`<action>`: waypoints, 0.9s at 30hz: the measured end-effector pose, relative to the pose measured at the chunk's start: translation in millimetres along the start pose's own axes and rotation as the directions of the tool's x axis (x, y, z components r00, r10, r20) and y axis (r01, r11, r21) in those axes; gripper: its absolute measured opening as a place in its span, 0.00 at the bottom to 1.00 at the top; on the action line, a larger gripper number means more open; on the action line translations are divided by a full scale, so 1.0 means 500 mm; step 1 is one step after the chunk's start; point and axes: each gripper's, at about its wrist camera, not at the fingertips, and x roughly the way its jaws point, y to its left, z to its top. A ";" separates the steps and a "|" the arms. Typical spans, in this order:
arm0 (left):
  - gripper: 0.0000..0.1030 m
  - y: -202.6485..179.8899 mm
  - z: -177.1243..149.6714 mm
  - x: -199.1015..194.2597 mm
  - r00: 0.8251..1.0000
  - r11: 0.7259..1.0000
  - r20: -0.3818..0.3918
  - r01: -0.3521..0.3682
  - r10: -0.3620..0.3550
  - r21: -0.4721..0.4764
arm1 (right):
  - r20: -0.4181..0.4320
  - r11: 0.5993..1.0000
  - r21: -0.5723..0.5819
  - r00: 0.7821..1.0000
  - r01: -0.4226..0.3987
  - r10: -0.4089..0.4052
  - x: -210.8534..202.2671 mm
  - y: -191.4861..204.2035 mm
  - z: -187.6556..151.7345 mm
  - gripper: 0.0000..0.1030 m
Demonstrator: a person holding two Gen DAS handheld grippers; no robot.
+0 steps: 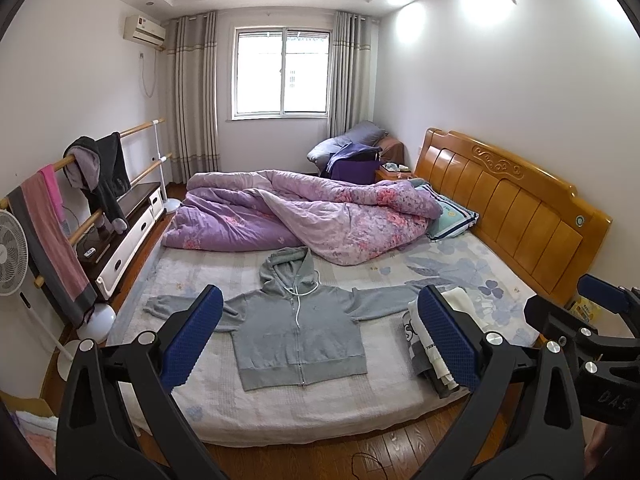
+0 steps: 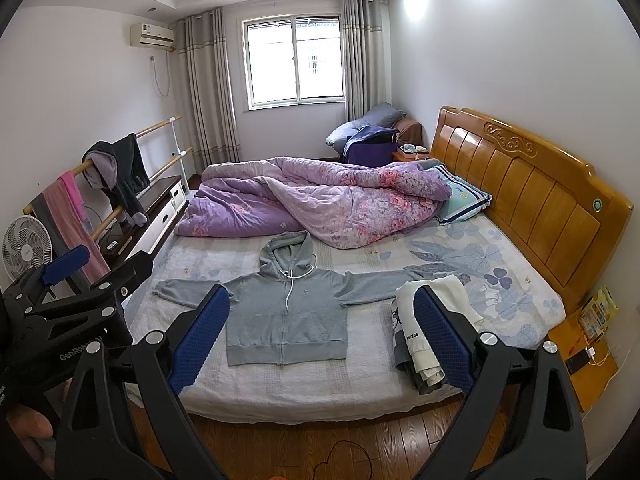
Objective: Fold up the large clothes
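A grey zip hoodie point(image 1: 298, 330) point(image 2: 286, 312) lies flat and face up on the bed, sleeves spread to both sides, hood toward the quilt. My left gripper point(image 1: 320, 336) hangs open in front of the bed, its blue pads framing the hoodie, holding nothing. My right gripper point(image 2: 320, 336) is open too and empty, level with the bed's near edge. In the left wrist view the right gripper point(image 1: 592, 320) shows at the right edge. In the right wrist view the left gripper point(image 2: 76, 280) shows at the left.
A stack of folded clothes point(image 2: 424, 332) point(image 1: 436, 344) sits on the mattress right of the hoodie. A rumpled purple quilt point(image 2: 320, 204) covers the far half of the bed. Wooden headboard point(image 2: 532, 196) on the right, a clothes rail point(image 2: 112, 184) and fan point(image 2: 26, 252) on the left.
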 end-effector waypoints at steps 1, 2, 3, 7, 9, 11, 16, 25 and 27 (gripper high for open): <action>0.95 -0.001 0.001 0.002 1.000 1.000 -0.001 0.001 -0.001 0.001 | -0.001 1.000 -0.001 1.000 -0.001 0.001 0.003 -0.003 0.001 0.87; 0.95 -0.002 0.002 0.001 1.000 1.000 -0.001 0.002 -0.002 -0.001 | -0.001 1.000 -0.001 1.000 0.000 0.000 0.004 -0.003 0.002 0.87; 0.95 -0.002 0.002 0.002 1.000 1.000 -0.003 0.003 -0.003 0.000 | -0.001 1.000 -0.001 1.000 -0.002 0.002 0.004 -0.003 0.003 0.87; 0.95 0.001 0.005 0.006 1.000 1.000 -0.002 0.003 -0.003 0.002 | -0.001 1.000 -0.001 1.000 0.000 0.000 0.003 -0.005 0.002 0.87; 0.95 0.000 0.005 0.007 1.000 1.000 -0.003 0.005 -0.005 0.003 | -0.001 1.000 -0.001 1.000 -0.001 0.001 0.005 -0.005 0.004 0.87; 0.95 0.002 0.006 0.011 1.000 1.000 -0.006 0.006 -0.006 0.007 | -0.004 1.000 -0.001 1.000 -0.001 0.001 0.006 -0.007 0.004 0.87; 0.95 0.006 0.009 0.015 1.000 1.000 -0.008 0.013 -0.013 0.009 | -0.008 1.000 -0.001 1.000 -0.005 0.005 0.012 -0.016 0.005 0.87; 0.95 0.009 0.011 0.020 1.000 1.000 -0.010 0.017 -0.017 0.013 | -0.010 1.000 -0.003 1.000 -0.007 0.007 0.017 -0.021 0.009 0.87; 0.95 0.008 0.011 0.020 1.000 1.000 -0.009 0.017 -0.017 0.011 | -0.010 1.000 -0.005 1.000 -0.009 0.009 0.018 -0.021 0.011 0.87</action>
